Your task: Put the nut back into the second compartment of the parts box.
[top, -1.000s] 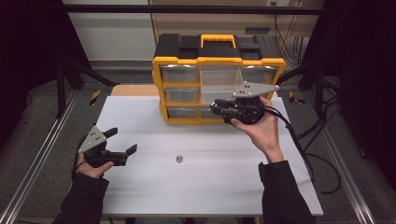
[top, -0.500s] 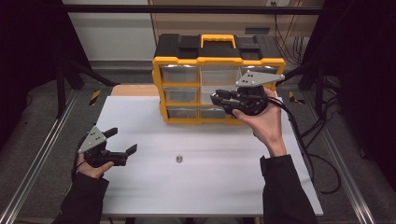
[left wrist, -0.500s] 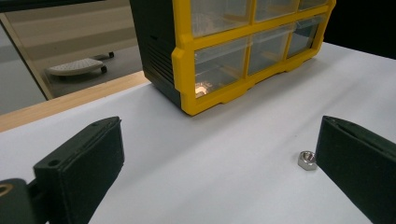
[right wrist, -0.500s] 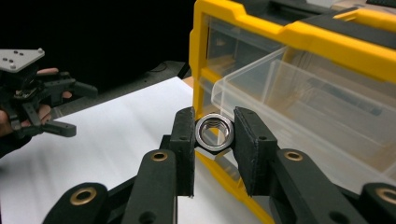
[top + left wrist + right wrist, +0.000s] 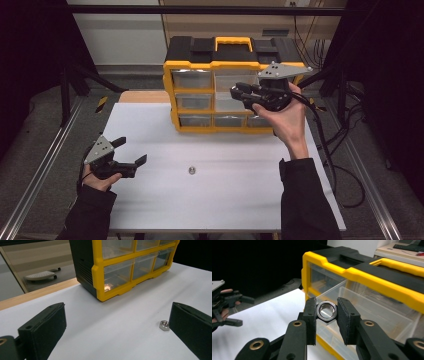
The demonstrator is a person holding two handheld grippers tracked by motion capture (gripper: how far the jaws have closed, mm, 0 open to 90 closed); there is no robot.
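The yellow drawer cabinet (image 5: 220,85) stands at the back of the white table (image 5: 225,200). In front of its pulled-out middle drawer (image 5: 372,307), the right gripper (image 5: 326,311) clamps a large steel nut (image 5: 326,310). Well forward of the cabinet, the left gripper (image 5: 131,151) gapes empty, a small nut (image 5: 164,325) beside one jaw.

Our two hands, one gripper each

Our right gripper (image 5: 239,93) is raised at arm's length, pointing left with its jaws pinched nearly together on a grip; our left gripper (image 5: 134,151) sits low near our body, jaws spread wide and holding nothing, forearm in a dark sleeve.
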